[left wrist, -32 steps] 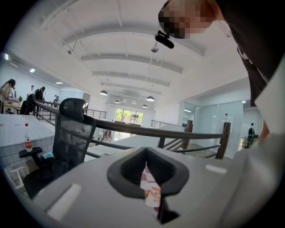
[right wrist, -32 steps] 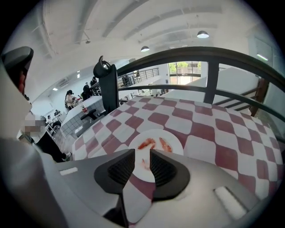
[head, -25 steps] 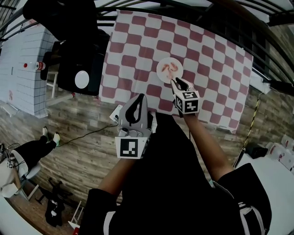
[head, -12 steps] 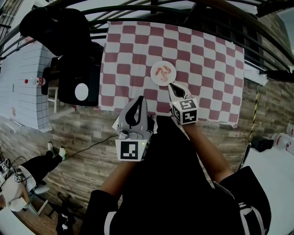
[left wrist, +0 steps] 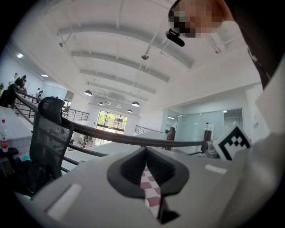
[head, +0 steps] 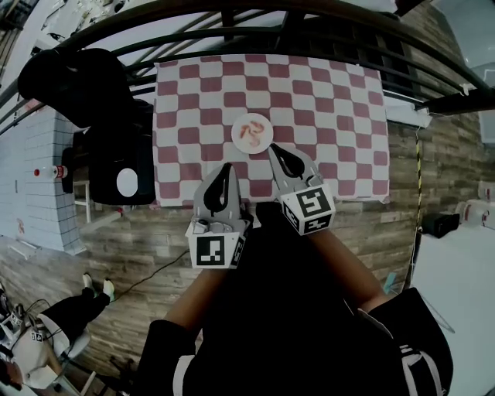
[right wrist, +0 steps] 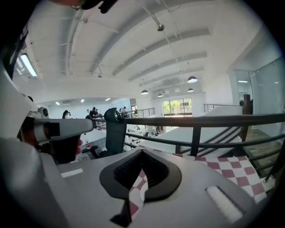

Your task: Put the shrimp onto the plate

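A small white plate [head: 264,144] sits on the red-and-white checked tablecloth [head: 332,100], with pink shrimp [head: 249,131] lying on it. My right gripper [head: 273,149] hangs raised just near of the plate, shut and holding nothing. The left gripper [head: 224,168] hovers beside it over the cloth's near edge, also shut and empty. In the left gripper view the left gripper [left wrist: 144,149] has its jaws meeting, with only checked cloth showing through the slit. The right gripper view shows the right gripper [right wrist: 142,152] the same way. The plate is hidden in both gripper views.
A black railing [head: 232,23] curves over the table's far side. A black office chair [head: 104,116] stands left of the table. Wooden flooring [head: 116,232] lies on the near side. The right gripper's marker cube [left wrist: 231,142] shows in the left gripper view.
The right gripper has lifted away from the plate's edge, toward me, and its jaws have gone from open to shut with nothing in them. The left gripper rose a little.
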Available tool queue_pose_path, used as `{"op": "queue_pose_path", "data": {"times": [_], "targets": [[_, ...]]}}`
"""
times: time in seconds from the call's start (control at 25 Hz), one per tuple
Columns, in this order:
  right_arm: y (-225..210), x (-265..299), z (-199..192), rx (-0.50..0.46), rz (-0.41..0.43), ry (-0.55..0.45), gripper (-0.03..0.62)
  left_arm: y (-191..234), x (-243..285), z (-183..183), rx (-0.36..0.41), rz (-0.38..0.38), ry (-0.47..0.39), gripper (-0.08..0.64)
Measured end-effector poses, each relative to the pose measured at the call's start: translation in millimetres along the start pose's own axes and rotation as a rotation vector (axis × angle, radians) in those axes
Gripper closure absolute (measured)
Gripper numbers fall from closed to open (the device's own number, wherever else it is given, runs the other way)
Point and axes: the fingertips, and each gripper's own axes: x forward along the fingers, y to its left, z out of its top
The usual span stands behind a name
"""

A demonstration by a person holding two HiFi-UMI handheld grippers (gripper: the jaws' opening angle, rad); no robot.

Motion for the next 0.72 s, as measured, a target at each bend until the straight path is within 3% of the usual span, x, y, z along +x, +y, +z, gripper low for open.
{"op": "queue_pose_path", "data": {"times": [0.44, 0.72], "targets": [[15.0, -51.0, 31.4, -0.028, -0.035, -0.118, 0.594, -44.0, 10.5, 9.8, 0.043, -0.129, -0.032, 0.552], [9.9, -88.0, 47.8, -0.030, -0.164, -0.217, 0.594, -61.9, 12.2, 8.5, 0.060, -0.186, -0.013, 0.552]]}}
